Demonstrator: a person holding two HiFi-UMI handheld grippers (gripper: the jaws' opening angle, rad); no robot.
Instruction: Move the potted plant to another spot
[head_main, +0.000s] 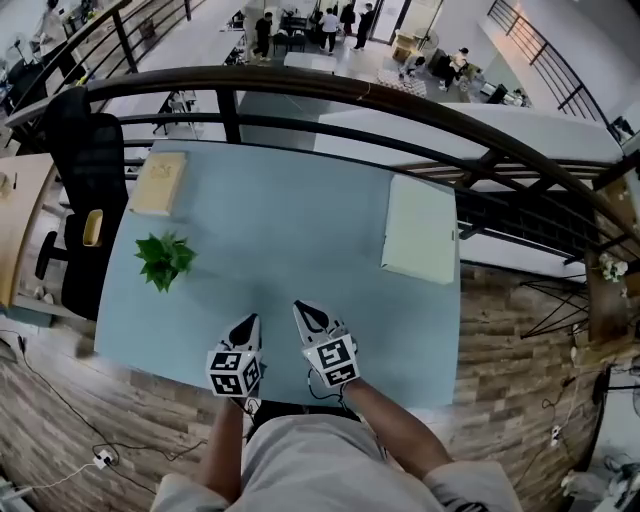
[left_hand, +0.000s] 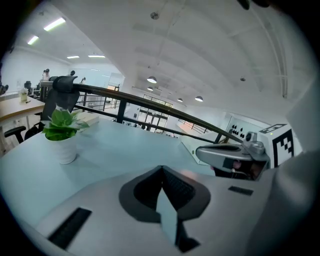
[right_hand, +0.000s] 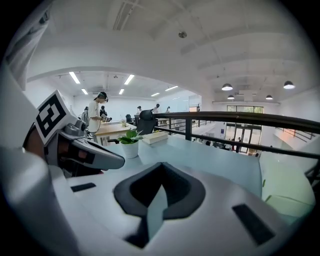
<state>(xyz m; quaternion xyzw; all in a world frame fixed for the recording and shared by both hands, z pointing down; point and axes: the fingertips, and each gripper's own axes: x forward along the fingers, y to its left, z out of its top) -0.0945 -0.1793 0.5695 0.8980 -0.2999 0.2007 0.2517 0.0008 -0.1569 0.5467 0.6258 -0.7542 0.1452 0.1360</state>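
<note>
Head view: left claw (head_main: 250, 322) and right claw (head_main: 303, 310) sit closed, empty; potted plant (head_main: 164, 260) looks light, tippy, so grip its stiff pot (left_hand: 65, 150).

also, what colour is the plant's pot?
White pot, clearest in the left gripper view.

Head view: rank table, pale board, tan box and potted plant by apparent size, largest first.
1. table
2. pale board
3. tan box and potted plant: these look about alike, so I'm not ranking them.
</note>
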